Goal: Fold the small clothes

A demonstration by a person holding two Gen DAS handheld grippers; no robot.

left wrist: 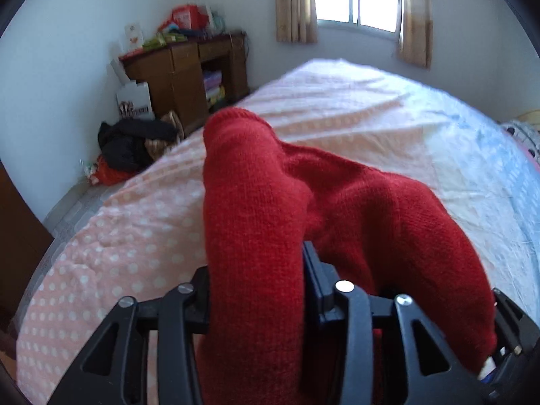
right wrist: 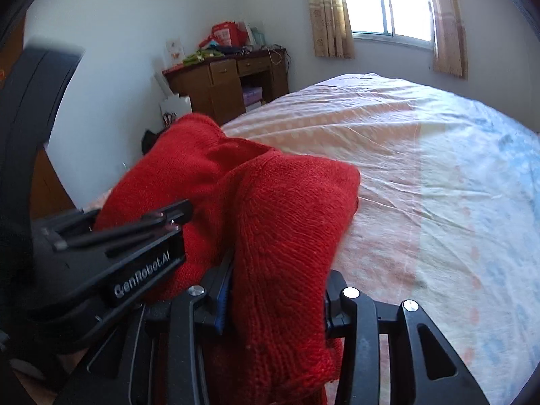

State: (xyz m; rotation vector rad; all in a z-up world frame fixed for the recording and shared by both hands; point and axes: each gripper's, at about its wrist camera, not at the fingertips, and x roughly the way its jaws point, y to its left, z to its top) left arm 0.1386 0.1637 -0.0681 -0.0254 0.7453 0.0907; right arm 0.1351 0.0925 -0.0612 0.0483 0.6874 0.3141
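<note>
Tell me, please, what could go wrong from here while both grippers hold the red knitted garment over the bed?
1. The red knitted garment is bunched thick in the left gripper and the right gripper; laid down like this, it may land crumpled rather than flat.
2. The grippers sit close together, so they might knock each other.
3. The loose knit could snag on a finger edge at release.
</note>
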